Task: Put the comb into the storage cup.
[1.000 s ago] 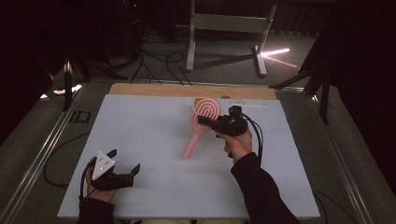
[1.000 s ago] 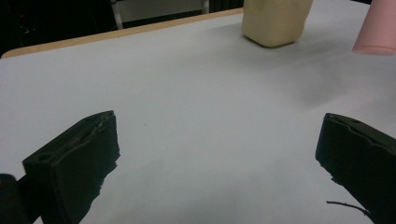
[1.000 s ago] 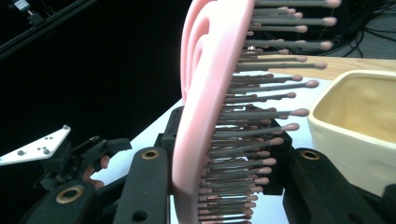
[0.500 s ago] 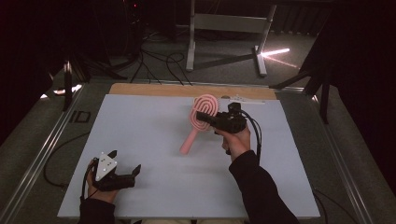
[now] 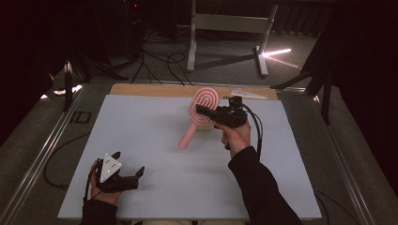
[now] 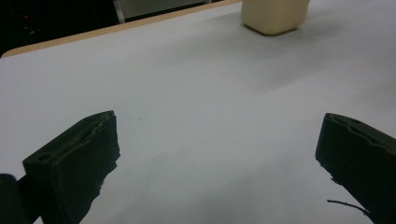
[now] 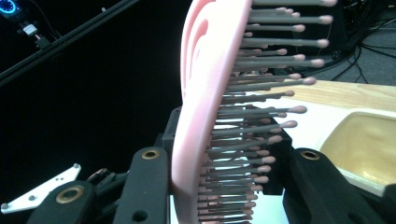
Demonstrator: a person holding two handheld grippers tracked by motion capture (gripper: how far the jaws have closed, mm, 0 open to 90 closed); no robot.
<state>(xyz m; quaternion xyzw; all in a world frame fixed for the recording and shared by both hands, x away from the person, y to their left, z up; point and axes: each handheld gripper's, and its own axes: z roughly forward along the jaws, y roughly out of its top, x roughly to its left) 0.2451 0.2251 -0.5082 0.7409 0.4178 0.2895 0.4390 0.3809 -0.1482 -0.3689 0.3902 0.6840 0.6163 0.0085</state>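
Note:
A pink hairbrush (image 5: 205, 105) with a spiral-patterned head hangs tilted above the white board (image 5: 150, 136), its handle pointing down to the left. My right gripper (image 5: 202, 111) is shut on the brush head. In the right gripper view the pink back (image 7: 201, 93) lies against one jaw and the grey bristles point at the other, with my right gripper (image 7: 224, 186) around them. My left gripper (image 5: 127, 163) rests at the board's near left corner, open with nothing in it. In the left gripper view my left gripper (image 6: 219, 154) has bare board between its jaws.
A beige container (image 6: 275, 16) stands on the board beyond the left gripper, just under the brush, and its rim (image 7: 369, 149) is close to the right gripper. A wooden strip (image 5: 155, 90) edges the far side, with a white pointed piece (image 5: 248, 93) on it. Metal rails (image 5: 51, 140) flank the table.
The right gripper has carried the brush slightly up and away, so the handle end has come further off the board. The left gripper has not moved.

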